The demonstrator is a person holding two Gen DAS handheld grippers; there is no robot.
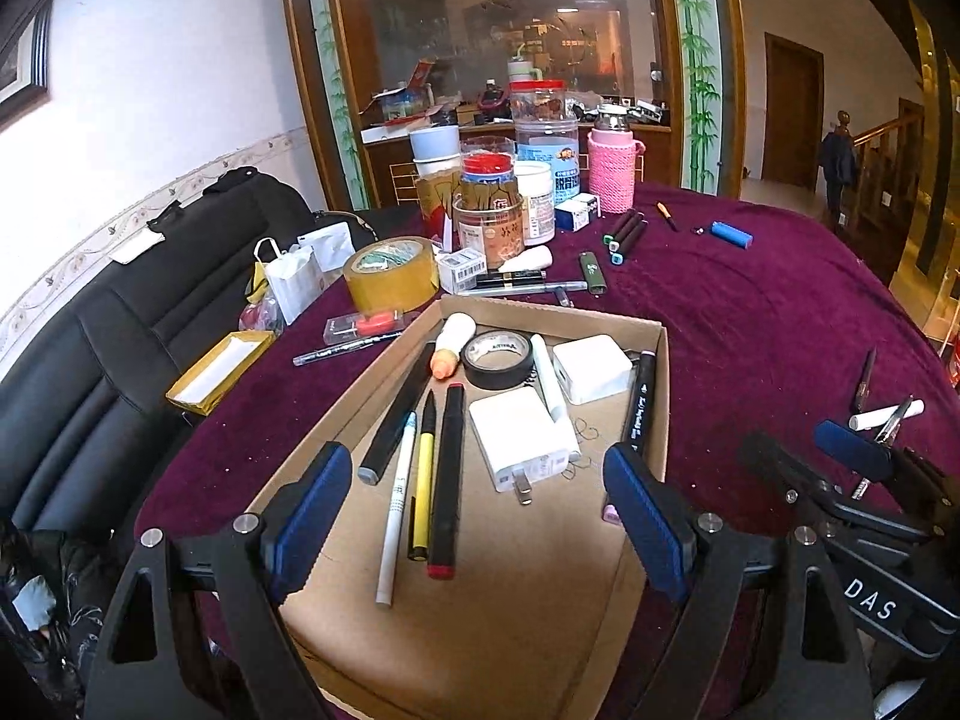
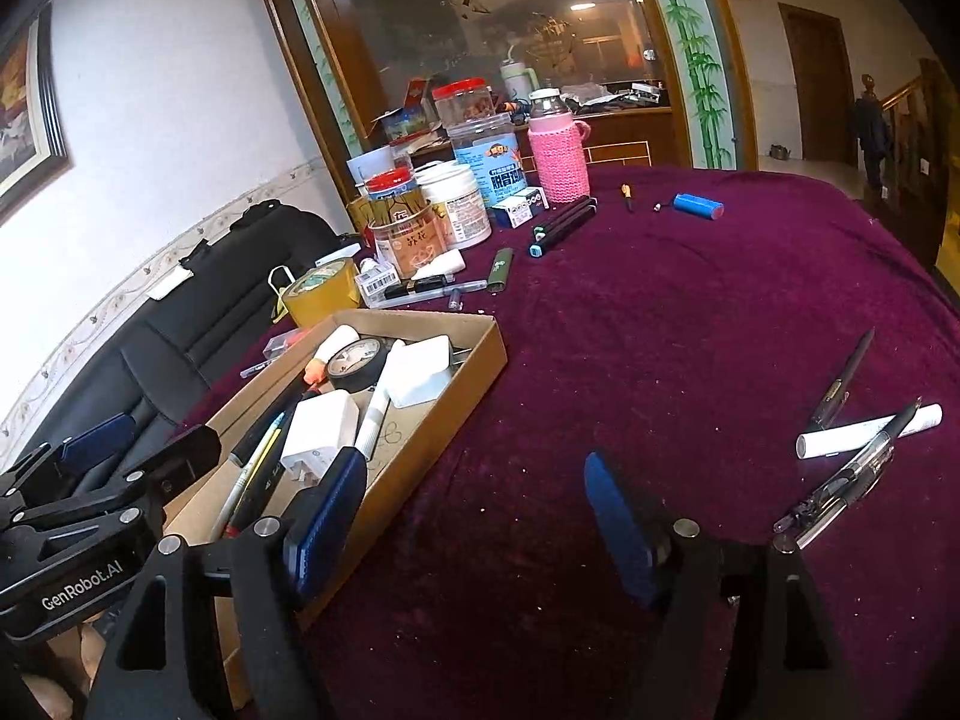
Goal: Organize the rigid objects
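A shallow cardboard box (image 1: 654, 414) lies on the purple tablecloth and holds several pens, two white chargers (image 1: 519, 438), black tape (image 1: 497, 358) and a white glue tube (image 1: 453, 345). My left gripper (image 1: 480, 516) hangs open and empty over the box's near part. My right gripper (image 2: 474, 516) is open and empty above bare cloth right of the box (image 2: 444, 402). A white tube (image 2: 867, 431) and a clear pen (image 2: 852, 477) lie to its right. A black pen (image 2: 840, 381) lies beyond them.
Jars, a pink-sleeved bottle (image 1: 612, 165) and a yellow tape roll (image 1: 393, 273) crowd the table's far side. Markers (image 2: 561, 225), a green lighter (image 2: 500, 269) and a blue battery (image 2: 698, 206) lie loose. A black sofa (image 1: 90, 360) stands left.
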